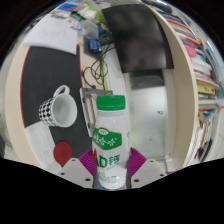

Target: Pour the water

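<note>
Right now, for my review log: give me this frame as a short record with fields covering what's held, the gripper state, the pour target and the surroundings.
held item: white bottle with green cap, upright
gripper: shut on the bottle, both pads pressing its lower body
pour target: white mug with black patterned patch, beyond the fingers, standing apart from the bottle
mug contents: cannot tell
surface: white table with a black mat under the mug
other: small red object beside the fingers
pouring: not yet begun

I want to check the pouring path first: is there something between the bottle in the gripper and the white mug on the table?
Nothing visible stands between them. The bottle is clamped between the gripper's fingers, and the white mug lies beyond them on the dark mat, with only bare mat and table between.
</note>
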A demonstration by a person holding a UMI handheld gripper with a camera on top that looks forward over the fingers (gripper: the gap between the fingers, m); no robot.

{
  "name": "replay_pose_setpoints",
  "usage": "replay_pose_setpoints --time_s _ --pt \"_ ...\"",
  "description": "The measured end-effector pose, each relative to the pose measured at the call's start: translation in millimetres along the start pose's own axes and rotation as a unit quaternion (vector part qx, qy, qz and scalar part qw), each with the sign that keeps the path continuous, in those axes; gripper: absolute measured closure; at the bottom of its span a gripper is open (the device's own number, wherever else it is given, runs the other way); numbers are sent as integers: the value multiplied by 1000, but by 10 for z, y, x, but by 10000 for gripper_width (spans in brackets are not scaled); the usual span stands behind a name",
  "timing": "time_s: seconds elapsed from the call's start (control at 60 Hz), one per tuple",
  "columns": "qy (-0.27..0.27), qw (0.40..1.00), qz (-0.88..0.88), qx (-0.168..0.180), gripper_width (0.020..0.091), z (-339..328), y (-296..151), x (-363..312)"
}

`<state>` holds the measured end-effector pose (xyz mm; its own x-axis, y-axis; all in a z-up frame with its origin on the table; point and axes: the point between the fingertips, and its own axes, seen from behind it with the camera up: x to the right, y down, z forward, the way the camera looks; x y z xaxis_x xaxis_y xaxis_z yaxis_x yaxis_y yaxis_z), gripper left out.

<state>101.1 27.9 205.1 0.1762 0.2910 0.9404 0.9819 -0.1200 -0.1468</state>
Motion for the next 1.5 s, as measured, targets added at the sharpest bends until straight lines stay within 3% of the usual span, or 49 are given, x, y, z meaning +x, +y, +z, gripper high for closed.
replay_pose_setpoints --time_s 0.183,0.417,0.567,0.833,1.0,1.117,1.2,1.317,1.367,1.5 --pt "-55 953 296 38 728 -203 98 52" --pt "-81 793 596 95 729 5 125 -41" --pt "-76 750 649 101 727 320 251 -309" --pt "-72 747 653 99 699 647 274 -856" --pt "-40 743 659 109 699 588 299 -820" --pt "-34 742 660 112 603 580 295 -808" --pt "-43 747 657 95 524 569 296 -855" --pt "-63 760 644 64 230 455 337 -1037" --pt "-64 765 639 48 265 315 373 -1141" --pt "-86 762 642 -2 258 -266 396 -1411"
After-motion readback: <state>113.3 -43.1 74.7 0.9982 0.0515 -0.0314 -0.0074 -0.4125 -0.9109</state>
